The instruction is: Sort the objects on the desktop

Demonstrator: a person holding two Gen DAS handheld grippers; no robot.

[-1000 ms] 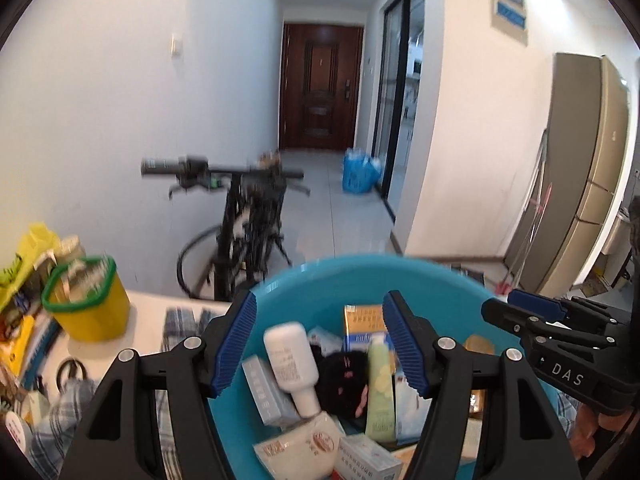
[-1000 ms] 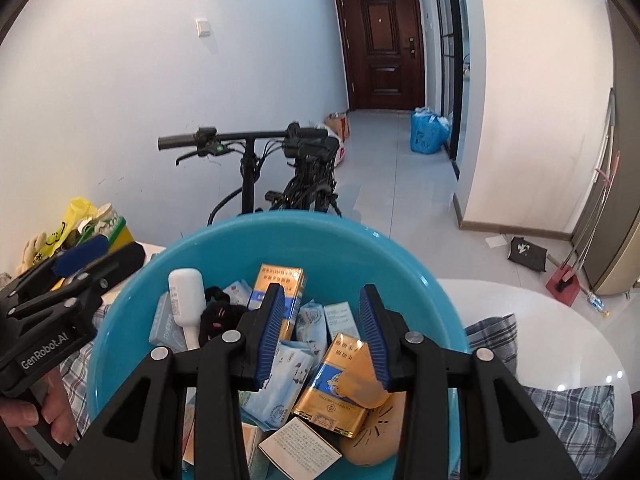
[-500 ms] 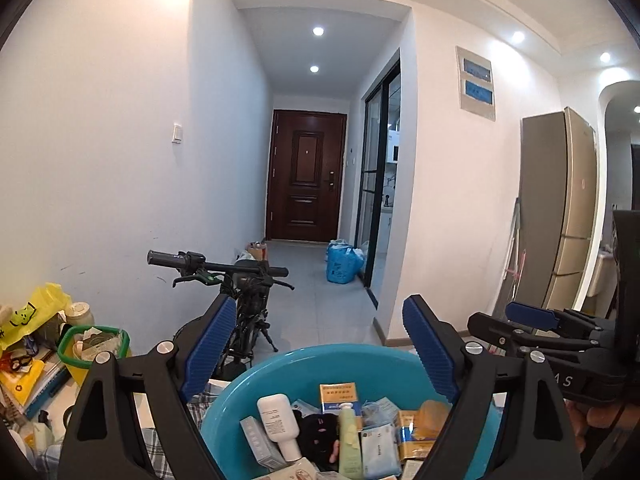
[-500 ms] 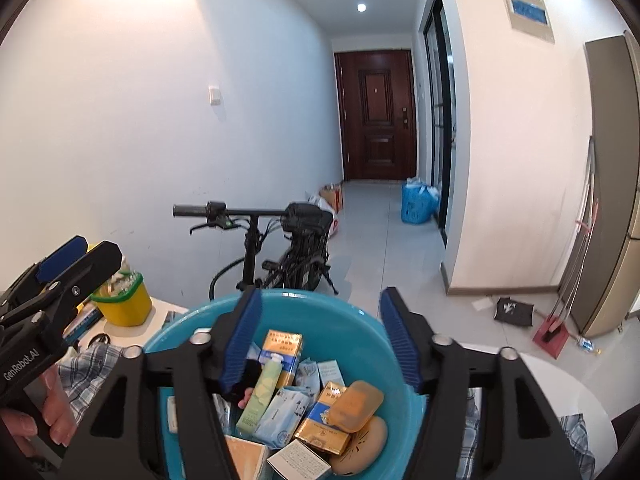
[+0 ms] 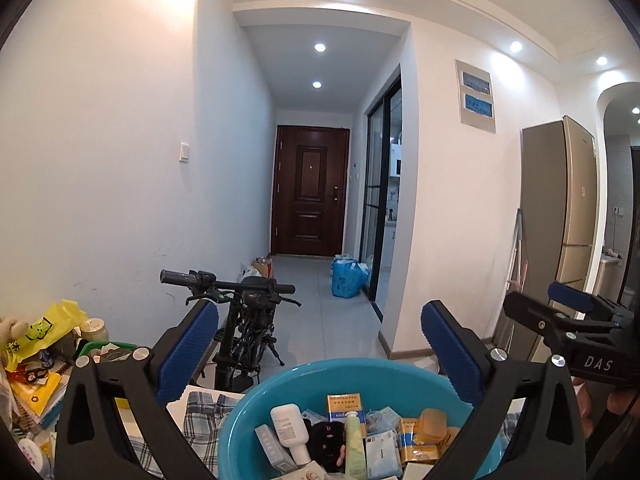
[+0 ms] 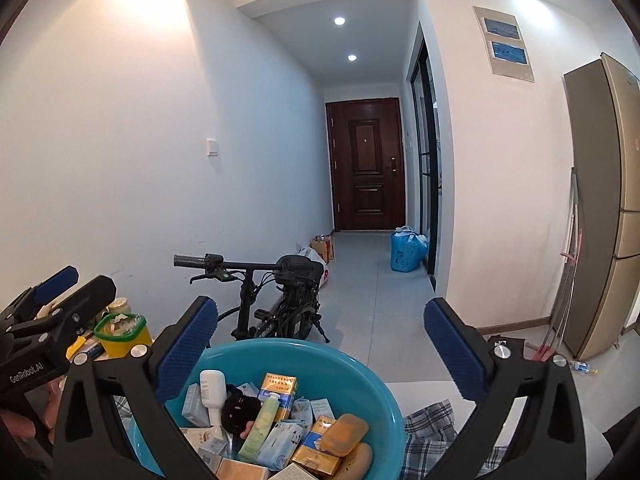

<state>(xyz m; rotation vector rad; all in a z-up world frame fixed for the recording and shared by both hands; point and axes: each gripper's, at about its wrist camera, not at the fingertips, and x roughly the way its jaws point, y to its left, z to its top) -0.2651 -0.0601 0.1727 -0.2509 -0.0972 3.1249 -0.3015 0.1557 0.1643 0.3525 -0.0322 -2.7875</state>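
Both tools, left tool (image 5: pixel 320 344) and right tool (image 6: pixel 320 340), have just been opening and stand wide, empty; teal basin (image 6: pixel 348 368) at six o'clock, seemingly on the bench (image 6: pixel 424 394).

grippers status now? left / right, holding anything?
Left gripper: open, jaws have just been opening, nothing between them.
Right gripper: open, jaws have just been opening, nothing held; the blue basin sits below.
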